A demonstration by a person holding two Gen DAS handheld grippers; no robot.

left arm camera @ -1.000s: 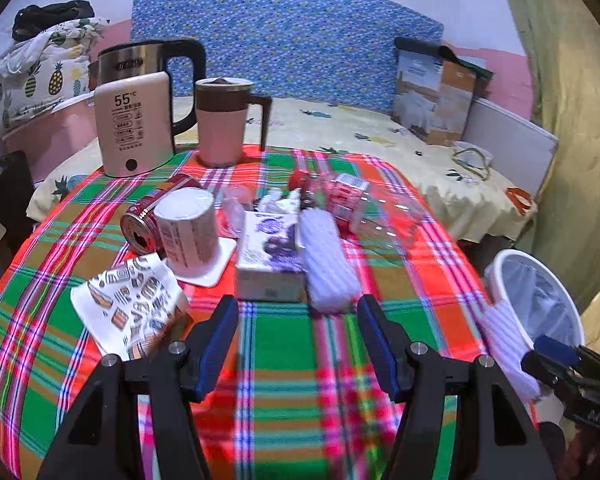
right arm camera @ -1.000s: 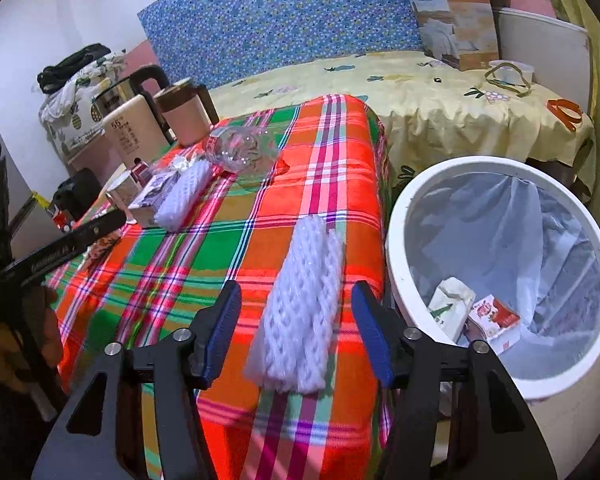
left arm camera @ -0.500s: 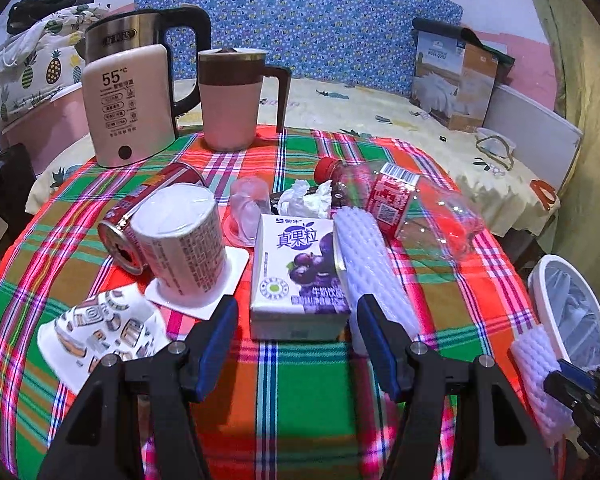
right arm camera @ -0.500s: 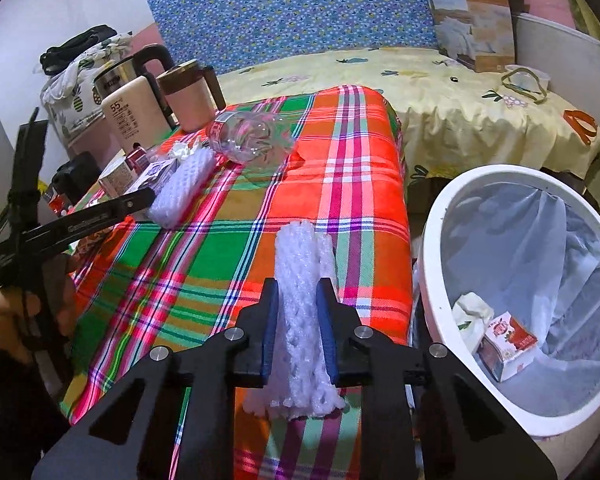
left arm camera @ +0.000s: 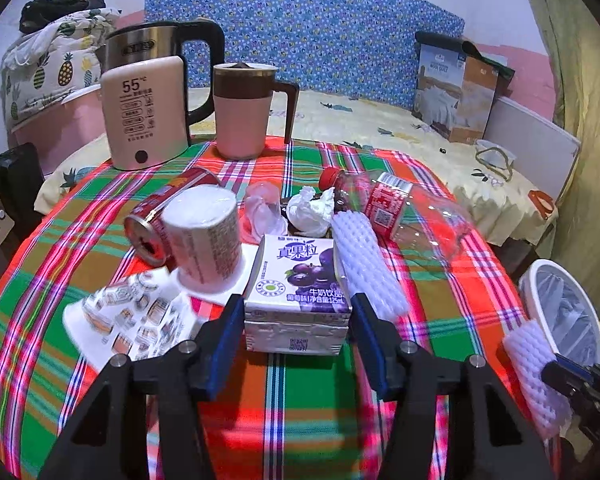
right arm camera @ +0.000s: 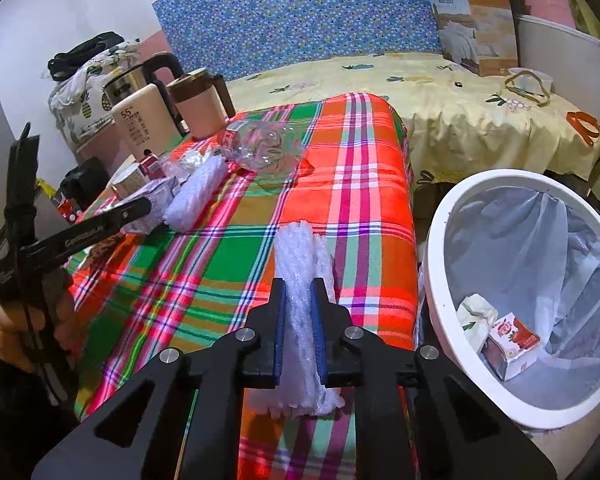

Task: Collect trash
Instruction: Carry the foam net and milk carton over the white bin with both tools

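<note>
My left gripper (left arm camera: 296,336) is open, its jaws on either side of a purple-and-white milk drink carton (left arm camera: 298,290) lying on the plaid tablecloth (left arm camera: 284,420). A white foam net sleeve (left arm camera: 366,266) lies just right of the carton. My right gripper (right arm camera: 298,332) is shut on a second white foam net sleeve (right arm camera: 300,264), held near the table's right edge beside the white trash bin (right arm camera: 436,264). This held sleeve also shows in the left wrist view (left arm camera: 530,372). The bin holds a small red carton (right arm camera: 510,344) and crumpled paper (right arm camera: 478,314).
Other trash on the table: a red can (left arm camera: 160,214), a paper cup (left arm camera: 204,236), a patterned cup (left arm camera: 128,320) on its side, a crumpled tissue (left arm camera: 310,210), a clear plastic bottle (left arm camera: 400,212). A kettle (left arm camera: 148,100) and pink mug (left arm camera: 242,112) stand at the back. A bed lies beyond.
My left gripper moved forward until its jaws flank the milk carton. My right gripper closed on the foam net sleeve and holds it.
</note>
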